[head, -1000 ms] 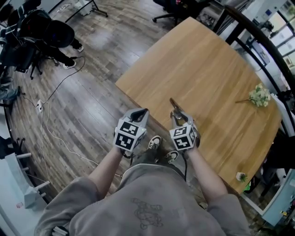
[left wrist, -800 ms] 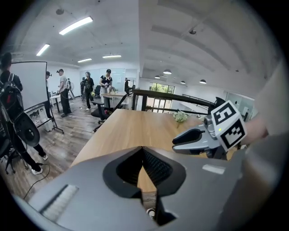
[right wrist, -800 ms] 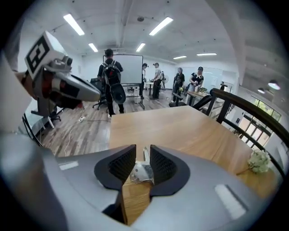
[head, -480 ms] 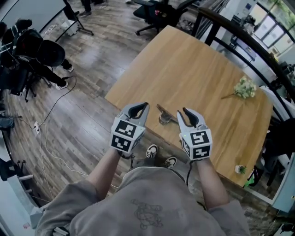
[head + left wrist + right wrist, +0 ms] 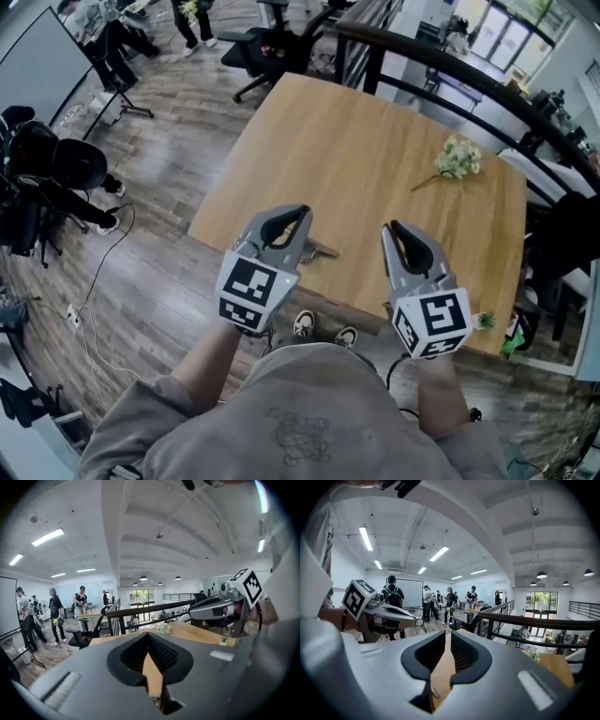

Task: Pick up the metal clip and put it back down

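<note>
With left jaws shut and right jaws just closing to an empty slit, a careless dip could knock the clip (image 5: 322, 250) below off the bench (image 5: 375, 159).

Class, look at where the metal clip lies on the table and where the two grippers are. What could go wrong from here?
1. The clip lies close to the near edge of the table; a nudge could send it down to the floor.
2. The left gripper partly covers the clip in the head view, so a reach for it might miss.
</note>
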`<state>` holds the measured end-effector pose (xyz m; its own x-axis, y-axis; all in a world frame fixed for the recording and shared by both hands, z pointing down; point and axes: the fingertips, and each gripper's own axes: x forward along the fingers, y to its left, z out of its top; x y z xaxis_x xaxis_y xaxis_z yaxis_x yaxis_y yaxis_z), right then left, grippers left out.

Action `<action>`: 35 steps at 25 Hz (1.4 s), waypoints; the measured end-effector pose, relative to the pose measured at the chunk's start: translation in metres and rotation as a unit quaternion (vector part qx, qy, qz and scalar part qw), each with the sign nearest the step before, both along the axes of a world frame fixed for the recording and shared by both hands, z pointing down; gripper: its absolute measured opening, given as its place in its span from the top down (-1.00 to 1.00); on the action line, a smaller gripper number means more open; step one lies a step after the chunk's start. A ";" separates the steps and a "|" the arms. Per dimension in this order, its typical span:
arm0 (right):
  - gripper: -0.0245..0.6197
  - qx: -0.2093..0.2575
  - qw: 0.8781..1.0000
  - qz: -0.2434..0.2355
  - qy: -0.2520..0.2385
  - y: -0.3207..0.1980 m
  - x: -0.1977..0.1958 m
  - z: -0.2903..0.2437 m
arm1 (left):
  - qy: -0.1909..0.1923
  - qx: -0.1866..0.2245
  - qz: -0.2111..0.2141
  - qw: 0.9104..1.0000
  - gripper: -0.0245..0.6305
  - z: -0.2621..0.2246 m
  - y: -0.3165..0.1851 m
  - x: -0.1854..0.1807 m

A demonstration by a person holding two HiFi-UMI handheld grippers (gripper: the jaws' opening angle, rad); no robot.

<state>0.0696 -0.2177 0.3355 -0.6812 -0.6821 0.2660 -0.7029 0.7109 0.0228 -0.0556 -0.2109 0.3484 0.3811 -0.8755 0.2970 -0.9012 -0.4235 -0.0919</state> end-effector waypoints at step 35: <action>0.87 0.039 0.992 0.115 -0.023 0.056 0.128 -0.043 | 0.025 0.043 0.128 0.991 0.92 -0.038 0.012 0.121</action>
